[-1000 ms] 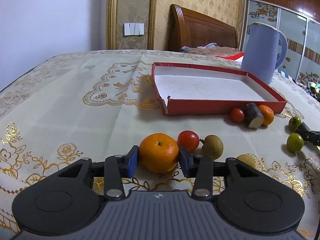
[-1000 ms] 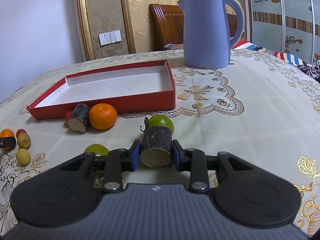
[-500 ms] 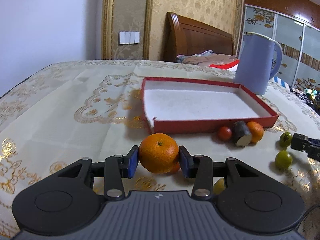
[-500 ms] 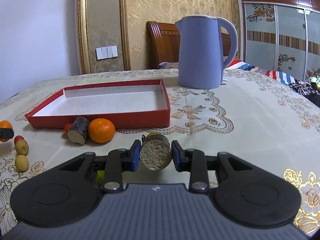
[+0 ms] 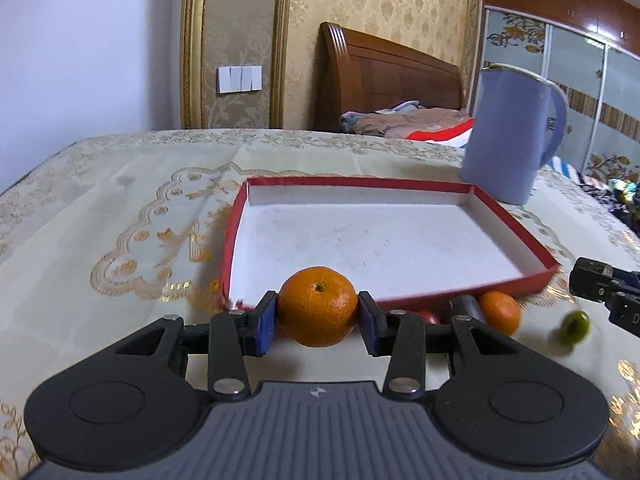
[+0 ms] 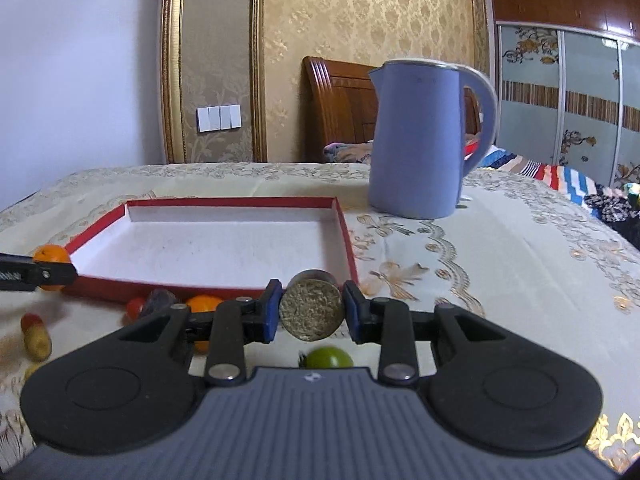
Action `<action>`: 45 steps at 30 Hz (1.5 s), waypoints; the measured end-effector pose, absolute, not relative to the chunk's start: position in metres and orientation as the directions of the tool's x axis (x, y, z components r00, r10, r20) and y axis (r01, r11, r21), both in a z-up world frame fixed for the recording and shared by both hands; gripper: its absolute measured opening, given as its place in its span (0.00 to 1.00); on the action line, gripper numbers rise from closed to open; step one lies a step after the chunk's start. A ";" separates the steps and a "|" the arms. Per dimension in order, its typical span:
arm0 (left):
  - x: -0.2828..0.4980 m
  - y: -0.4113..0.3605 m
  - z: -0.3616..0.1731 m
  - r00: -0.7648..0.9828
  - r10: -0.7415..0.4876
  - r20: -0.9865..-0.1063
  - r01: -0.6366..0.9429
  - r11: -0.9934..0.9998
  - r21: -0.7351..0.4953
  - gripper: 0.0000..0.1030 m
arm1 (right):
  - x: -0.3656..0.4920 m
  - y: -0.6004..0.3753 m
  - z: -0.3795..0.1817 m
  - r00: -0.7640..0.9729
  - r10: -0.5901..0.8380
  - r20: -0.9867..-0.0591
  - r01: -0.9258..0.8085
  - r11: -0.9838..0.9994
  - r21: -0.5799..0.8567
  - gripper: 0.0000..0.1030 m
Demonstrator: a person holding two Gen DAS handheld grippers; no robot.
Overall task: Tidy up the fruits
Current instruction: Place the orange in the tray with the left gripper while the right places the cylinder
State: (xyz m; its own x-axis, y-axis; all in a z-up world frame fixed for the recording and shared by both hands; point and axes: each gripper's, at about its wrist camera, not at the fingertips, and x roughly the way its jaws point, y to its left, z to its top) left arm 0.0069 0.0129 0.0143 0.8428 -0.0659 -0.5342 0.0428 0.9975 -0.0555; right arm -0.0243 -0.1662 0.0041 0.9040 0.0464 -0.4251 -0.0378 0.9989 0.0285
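Observation:
My left gripper (image 5: 317, 312) is shut on an orange (image 5: 317, 305) and holds it in the air just before the near rim of the red box (image 5: 436, 301). My right gripper (image 6: 311, 312) is shut on a dark cut sugarcane piece (image 6: 311, 310), held above the table at the near right corner of the red box (image 6: 347, 232). The box's white inside is bare. The right gripper shows at the right edge of the left wrist view (image 5: 608, 292). The left gripper with its orange shows at the left edge of the right wrist view (image 6: 48, 270).
A blue kettle (image 6: 420, 136) stands behind the box's right end. Loose on the cloth in front of the box lie another orange (image 5: 500, 312), a sugarcane piece (image 5: 466, 306), a red tomato (image 6: 135, 307), green fruits (image 5: 575, 326) (image 6: 329, 357) and a yellowish fruit (image 6: 37, 342).
Both grippers rose off the table with their loads and moved forward toward the red box. The fruits left on the cloth now sit lower in view.

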 end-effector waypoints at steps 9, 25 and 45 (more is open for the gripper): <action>0.045 -0.005 0.013 0.835 -0.037 -0.548 0.017 0.999 -0.042 0.40 | 0.030 -0.149 0.005 0.888 0.033 -0.458 -0.037 0.999 0.000 0.30; 0.100 -0.009 -0.003 0.801 0.035 -0.598 -0.056 0.998 -0.018 0.40 | 0.103 -0.139 -0.015 0.809 0.029 -0.587 -0.013 0.999 0.032 0.30; 0.116 -0.009 -0.006 0.777 0.031 -0.628 -0.059 0.998 -0.023 0.44 | 0.106 -0.136 -0.016 0.823 0.048 -0.566 -0.036 0.999 0.033 0.31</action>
